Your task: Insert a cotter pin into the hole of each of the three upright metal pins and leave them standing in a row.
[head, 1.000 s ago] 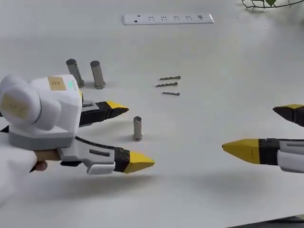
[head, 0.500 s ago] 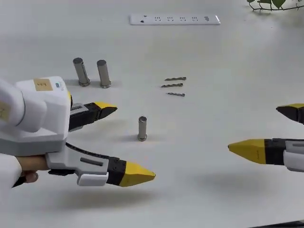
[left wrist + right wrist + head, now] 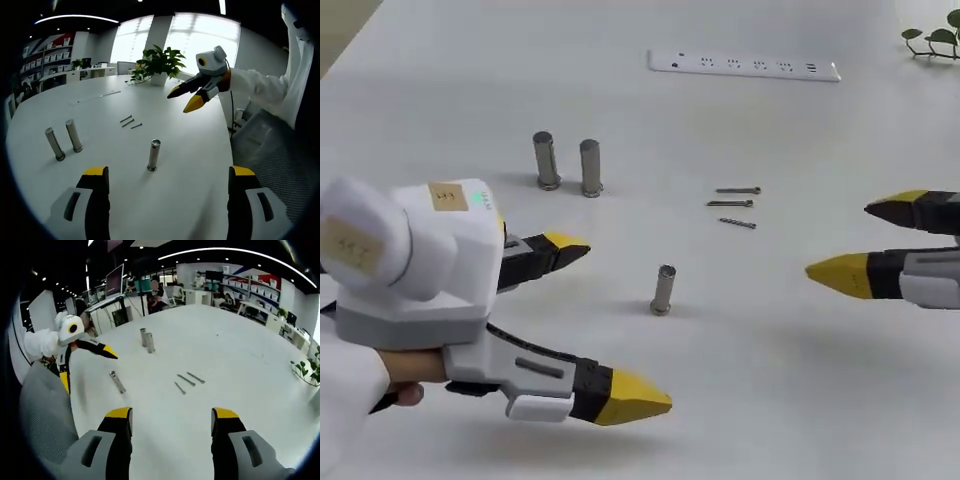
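1. The head view has panned since 1.0 s ago, so the whole scene sits further right. All pins keep the same layout on the table [image 3: 800, 390].
2. Since then the right gripper [image 3: 838, 240] has come in from the near right. It now hangs just right of the 3 cotter pins [image 3: 732, 204], jaws spread, nothing between them.
3. The left gripper [image 3: 628, 325] has backed off to the left and nearer, away from the lone metal pin [image 3: 663, 290]. Its jaws are spread wide and empty.
4. The lone metal pin stands upright mid-table, nearer than the cotter pins and clear of both grippers.
5. The other 2 metal pins [image 3: 590, 168] stand upright side by side at the far left.
6. The cotter pins lie flat and loose, roughly parallel, well apart from all 3 pins.
7. The head view has a power strip [image 3: 743, 65] at the far edge.
8. The left gripper view looks across the lone metal pin [image 3: 153, 155] to the right gripper [image 3: 178, 102], with a white sleeve [image 3: 260, 87] behind it and a potted plant [image 3: 157, 62] on the table.
9. The right gripper view has the left gripper [image 3: 90, 371] beside the lone metal pin [image 3: 117, 382], with office desks and monitors [image 3: 114, 280] past the table.
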The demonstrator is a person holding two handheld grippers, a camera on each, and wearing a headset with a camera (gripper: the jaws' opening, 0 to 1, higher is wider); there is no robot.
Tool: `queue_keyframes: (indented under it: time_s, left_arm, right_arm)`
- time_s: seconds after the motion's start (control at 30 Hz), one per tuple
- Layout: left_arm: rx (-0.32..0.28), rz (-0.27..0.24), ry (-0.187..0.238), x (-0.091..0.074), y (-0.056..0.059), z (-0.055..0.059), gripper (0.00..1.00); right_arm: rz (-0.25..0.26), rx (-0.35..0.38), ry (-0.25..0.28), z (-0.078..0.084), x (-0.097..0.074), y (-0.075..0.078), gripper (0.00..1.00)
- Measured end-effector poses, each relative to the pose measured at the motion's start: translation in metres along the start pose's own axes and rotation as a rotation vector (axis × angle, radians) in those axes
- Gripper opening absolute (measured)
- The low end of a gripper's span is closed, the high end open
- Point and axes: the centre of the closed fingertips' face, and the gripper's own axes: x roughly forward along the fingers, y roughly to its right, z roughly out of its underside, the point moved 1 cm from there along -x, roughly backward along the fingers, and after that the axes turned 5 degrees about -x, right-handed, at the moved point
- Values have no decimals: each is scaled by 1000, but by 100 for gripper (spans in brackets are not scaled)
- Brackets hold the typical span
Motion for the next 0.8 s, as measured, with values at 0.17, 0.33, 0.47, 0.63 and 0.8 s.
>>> queue_keyframes:
  time_s: [0.17,0.33,0.47,0.63,0.8]
  left_arm:
    - [-30,-13,69,-6,4,-9,99]
    - [-25,-27,83,-8,6,-10,99]
    - [-39,-43,70,-7,2,-2,99]
    - [-67,-42,60,-7,2,10,99]
    - [-87,-47,75,-8,3,11,98]
  right_arm:
    - [-39,-97,-45,-4,12,10,49]
    - [-59,-161,-78,-10,24,15,47]
    - [-89,-208,-107,-12,36,26,43]
    - [-147,-285,-168,-11,48,22,40]
    - [-182,-290,-197,-12,63,18,36]
